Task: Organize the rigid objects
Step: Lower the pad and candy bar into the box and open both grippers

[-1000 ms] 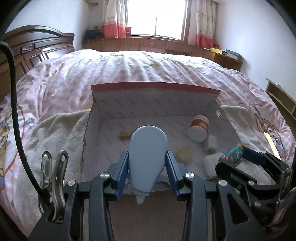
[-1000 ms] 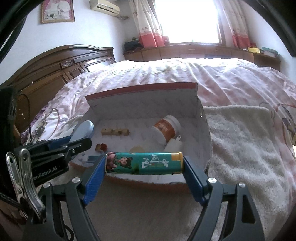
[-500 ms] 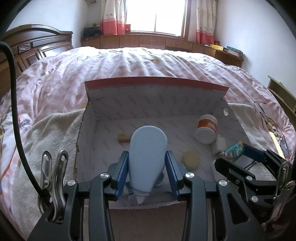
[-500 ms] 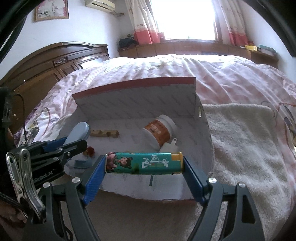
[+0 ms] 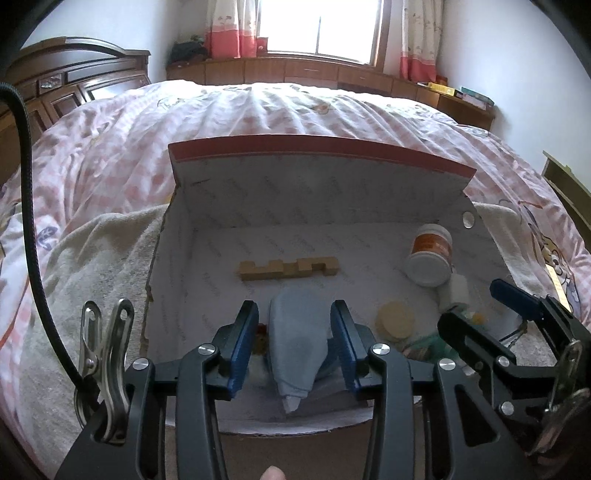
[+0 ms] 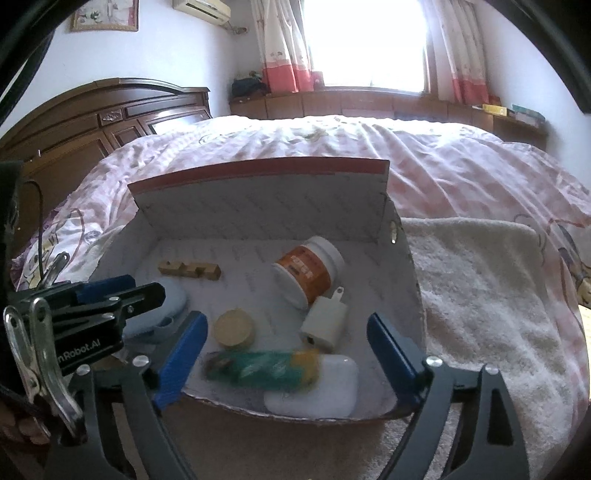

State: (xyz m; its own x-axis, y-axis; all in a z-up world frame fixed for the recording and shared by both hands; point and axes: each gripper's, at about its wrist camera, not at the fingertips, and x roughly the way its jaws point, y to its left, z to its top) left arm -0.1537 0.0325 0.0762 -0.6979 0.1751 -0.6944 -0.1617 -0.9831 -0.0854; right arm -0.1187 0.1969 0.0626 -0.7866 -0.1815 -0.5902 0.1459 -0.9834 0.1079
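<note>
Right gripper point(image 6: 284, 354) wide open, green tube point(image 6: 262, 369) loose in box point(image 6: 258, 206); left gripper point(image 5: 295, 347) barely parted around blue case point(image 5: 297, 343); lift clear slowly, without snagging box rim

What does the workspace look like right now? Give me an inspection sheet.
Surface: towel over quilt.
Job's things: box open; inside it jar, block, disc, charger, white case, tube blurred and loose; blue case between the left fingers.
Clutter: nothing seen.
Grippers: left gripper grip unclear; right gripper open, above tube.
Cables: black cable, left side.
Surroundings: headboard, window.
</note>
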